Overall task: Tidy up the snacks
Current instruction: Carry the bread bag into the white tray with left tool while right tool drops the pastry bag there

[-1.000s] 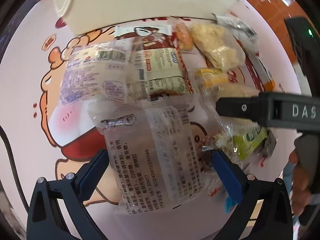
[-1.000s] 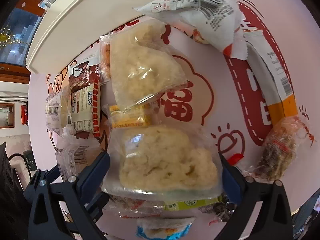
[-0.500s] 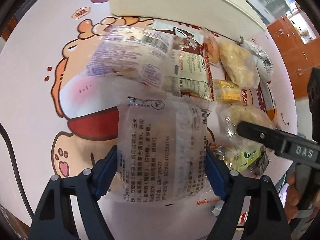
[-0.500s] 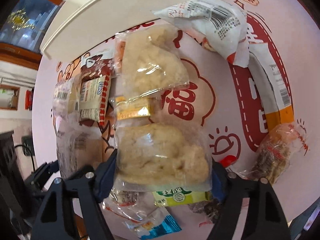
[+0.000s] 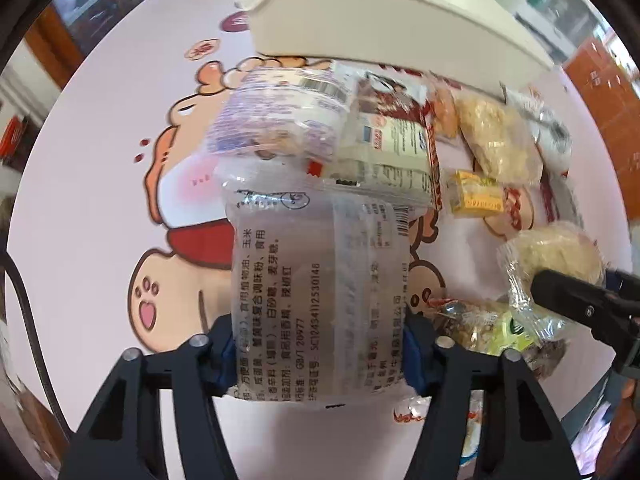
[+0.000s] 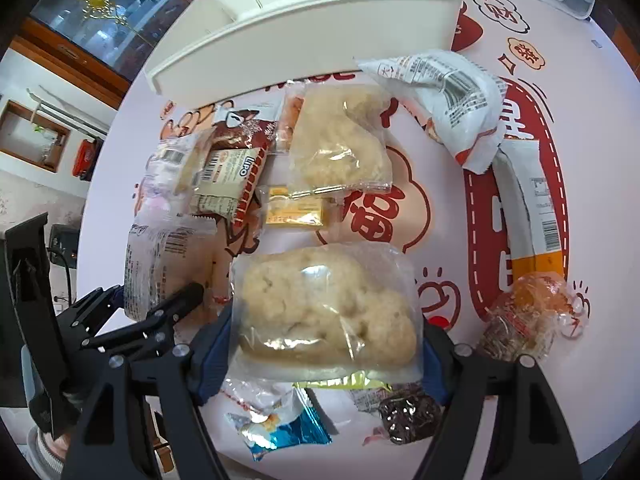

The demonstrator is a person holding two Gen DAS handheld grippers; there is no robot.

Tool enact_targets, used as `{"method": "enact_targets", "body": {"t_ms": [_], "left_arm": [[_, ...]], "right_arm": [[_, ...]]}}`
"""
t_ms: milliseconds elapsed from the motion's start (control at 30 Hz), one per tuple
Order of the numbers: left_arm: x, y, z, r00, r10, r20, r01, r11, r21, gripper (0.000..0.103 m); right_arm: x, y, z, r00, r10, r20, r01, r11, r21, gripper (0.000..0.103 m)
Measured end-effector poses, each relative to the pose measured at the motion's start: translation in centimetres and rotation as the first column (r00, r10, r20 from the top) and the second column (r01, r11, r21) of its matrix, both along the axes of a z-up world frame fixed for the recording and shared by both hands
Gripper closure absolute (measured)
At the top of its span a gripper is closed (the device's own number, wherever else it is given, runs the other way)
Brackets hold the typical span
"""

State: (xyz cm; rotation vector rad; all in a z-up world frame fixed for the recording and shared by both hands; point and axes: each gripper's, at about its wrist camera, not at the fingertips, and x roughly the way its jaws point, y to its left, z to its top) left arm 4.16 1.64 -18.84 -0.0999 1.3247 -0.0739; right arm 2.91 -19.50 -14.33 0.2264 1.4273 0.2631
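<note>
Plastic packets pinched, both grippers tipped steeply down.
Left gripper [image 5: 320, 354] jaws just closed on a clear printed packet [image 5: 320, 292]; right gripper [image 6: 326, 354] jaws squeeze a pale puffed-snack bag [image 6: 326, 308] at six o'clock.

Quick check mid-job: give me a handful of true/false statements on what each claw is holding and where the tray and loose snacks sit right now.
1. The left claw grips a clear printed snack packet. True.
2. The right claw is empty. False: its pads clamp a clear bag of pale puffed snack.
3. The cream plastic tray lies beyond the snack pile. True.
4. The small yellow packet sits inside the tray. False: it lies on the cartoon-printed pink tablecloth.
5. A blue-and-white wrapper lies near the right claw. True.
</note>
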Motion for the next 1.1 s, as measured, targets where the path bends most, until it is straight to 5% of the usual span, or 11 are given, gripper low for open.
{"method": "enact_targets", "body": {"t_ms": [133,300,533,667,800,933,1033,1100], "left_arm": [[-1.8,1.6,3.7,0.997,0.026,0.078,-0.023,0.999,-0.033,0.044],[-2.0,2.3,11.3,0.969,-0.042,0.242,0.052,0.998,-0.036,0.044],[4.7,2.6,20.3,0.902,-0.126,0.414,0.152,0.988,-0.031,0.044],[9.5,1.8,23.1,0.87,-0.164,0.465,0.193,0.981,-0.015,0.044],[15.0,1.6,24.1,0.853,-0.183,0.488,0.218,0.976,-0.016,0.043],[20.6,0.2,22.0,0.865,-0.199,0.461,0.236,0.972,-0.022,0.043],[22.7,-0.6,18.8,0.888,-0.216,0.406,0.241,0.97,-0.01,0.04],[24.0,-1.0,16.7,0.906,-0.229,0.357,0.248,0.969,-0.008,0.025]], "right_arm": [[-0.5,-0.6,2.1,0.998,0.001,0.058,-0.002,1.0,0.022,0.026],[0.0,-0.9,5.5,0.988,-0.046,0.144,0.037,0.997,0.065,0.026],[4.4,-0.8,13.4,0.936,-0.157,0.314,0.134,0.987,0.093,0.026],[7.9,-0.2,16.9,0.894,-0.212,0.394,0.194,0.977,0.084,0.026],[12.0,0.1,18.3,0.846,-0.283,0.452,0.285,0.956,0.065,0.026],[16.5,-0.2,17.5,0.819,-0.356,0.449,0.365,0.928,0.071,0.025],[19.2,0.2,16.0,0.816,-0.373,0.442,0.398,0.917,0.039,0.024],[20.9,0.7,14.2,0.842,-0.358,0.404,0.385,0.923,0.017,0.024]]}}
